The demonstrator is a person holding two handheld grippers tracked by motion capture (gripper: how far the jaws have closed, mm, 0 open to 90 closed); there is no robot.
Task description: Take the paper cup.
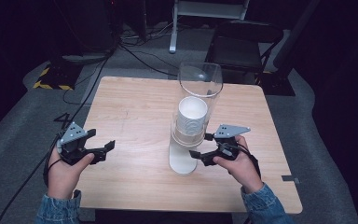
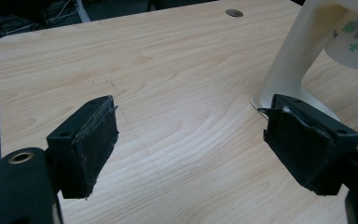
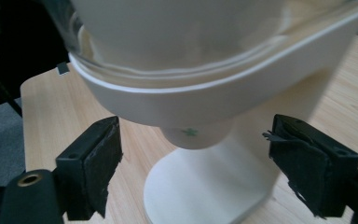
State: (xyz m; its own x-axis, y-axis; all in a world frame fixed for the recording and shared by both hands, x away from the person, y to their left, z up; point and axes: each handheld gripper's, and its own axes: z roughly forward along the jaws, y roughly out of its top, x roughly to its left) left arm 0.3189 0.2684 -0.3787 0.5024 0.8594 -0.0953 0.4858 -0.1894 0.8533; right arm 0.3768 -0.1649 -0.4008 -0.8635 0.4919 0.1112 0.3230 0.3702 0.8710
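Pale wood-grain table [image 1: 135, 116] bears a clear cylindrical cup dispenser [image 1: 191, 126].

Both hand-held grippers, left [image 1: 103, 150] and right [image 1: 200, 145], gape wide.

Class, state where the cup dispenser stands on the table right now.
In the high view the cup dispenser stands right of centre on the wooden table, just left of the open right claw and well right of the left claw.
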